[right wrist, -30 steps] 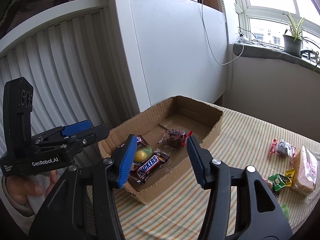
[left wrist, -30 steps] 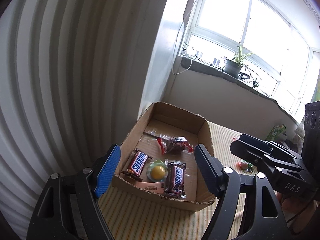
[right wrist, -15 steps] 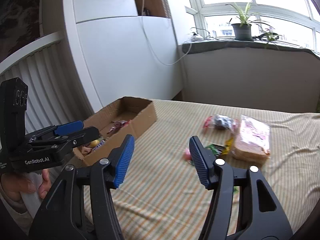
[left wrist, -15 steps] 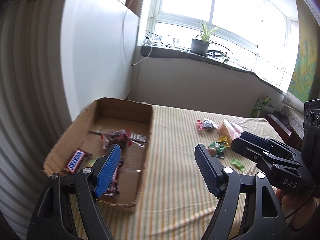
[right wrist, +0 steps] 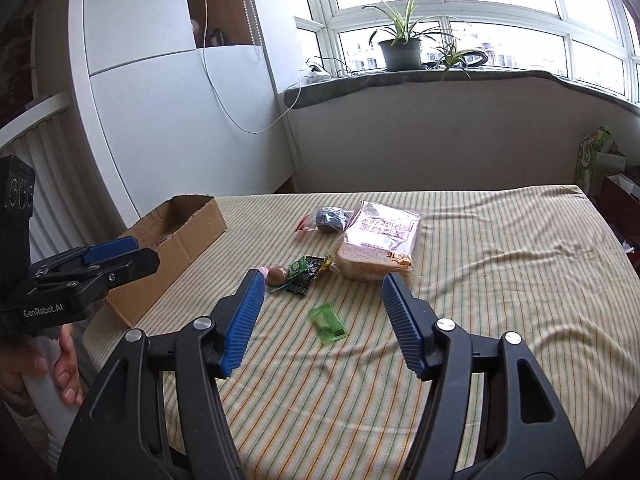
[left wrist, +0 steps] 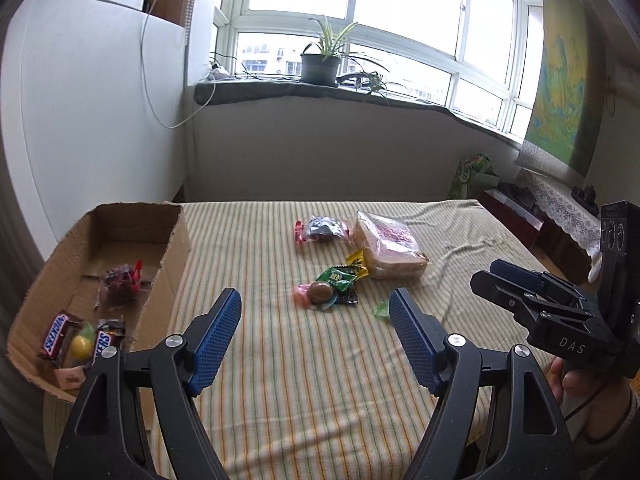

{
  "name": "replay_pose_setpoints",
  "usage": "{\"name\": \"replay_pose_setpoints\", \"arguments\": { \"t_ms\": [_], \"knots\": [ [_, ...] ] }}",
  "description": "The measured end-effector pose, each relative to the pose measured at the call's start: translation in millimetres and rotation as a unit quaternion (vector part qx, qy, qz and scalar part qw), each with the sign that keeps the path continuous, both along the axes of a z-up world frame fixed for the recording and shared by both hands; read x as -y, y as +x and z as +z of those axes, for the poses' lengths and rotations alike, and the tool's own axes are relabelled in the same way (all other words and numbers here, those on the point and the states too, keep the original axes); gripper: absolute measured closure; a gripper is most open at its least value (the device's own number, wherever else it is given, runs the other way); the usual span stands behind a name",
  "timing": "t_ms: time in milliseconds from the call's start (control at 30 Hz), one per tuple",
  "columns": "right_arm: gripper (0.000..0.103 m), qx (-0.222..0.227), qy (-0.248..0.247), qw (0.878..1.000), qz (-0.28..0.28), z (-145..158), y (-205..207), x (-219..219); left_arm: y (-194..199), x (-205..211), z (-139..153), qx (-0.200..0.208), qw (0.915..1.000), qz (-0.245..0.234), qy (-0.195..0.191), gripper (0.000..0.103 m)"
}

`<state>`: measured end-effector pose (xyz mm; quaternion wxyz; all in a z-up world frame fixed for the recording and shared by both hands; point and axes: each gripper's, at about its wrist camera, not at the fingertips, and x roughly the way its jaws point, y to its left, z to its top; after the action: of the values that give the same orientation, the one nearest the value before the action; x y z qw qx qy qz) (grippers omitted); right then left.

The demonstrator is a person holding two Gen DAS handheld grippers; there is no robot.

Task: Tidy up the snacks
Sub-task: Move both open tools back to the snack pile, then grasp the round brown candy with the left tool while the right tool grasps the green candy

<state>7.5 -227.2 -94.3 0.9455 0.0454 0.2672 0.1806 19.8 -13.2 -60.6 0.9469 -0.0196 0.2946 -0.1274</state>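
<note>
A cardboard box at the table's left holds Snickers bars, a yellow sweet and a dark red packet; it also shows in the right wrist view. Loose snacks lie mid-table: a wrapped sandwich, a dark packet, green sachets, a brown sweet and a green candy. My left gripper is open and empty, near the brown sweet. My right gripper is open and empty, around the green candy.
The table wears a striped cloth with wrinkles at the right. A white cabinet stands behind the box. A windowsill with a potted plant runs along the back. Clutter sits beyond the table's right edge.
Both grippers have swung right, away from the box and toward the loose snacks mid-table. Both stay open and empty.
</note>
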Motion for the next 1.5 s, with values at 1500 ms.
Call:
{"name": "replay_pose_setpoints", "arguments": {
  "t_ms": [1500],
  "knots": [
    [0.056, -0.148, -0.155, 0.974, 0.077, -80.7, 80.0, -46.2, 96.0, 20.7, -92.4, -0.167, 0.9859, -0.008, -0.007, 0.022]
  ]
}}
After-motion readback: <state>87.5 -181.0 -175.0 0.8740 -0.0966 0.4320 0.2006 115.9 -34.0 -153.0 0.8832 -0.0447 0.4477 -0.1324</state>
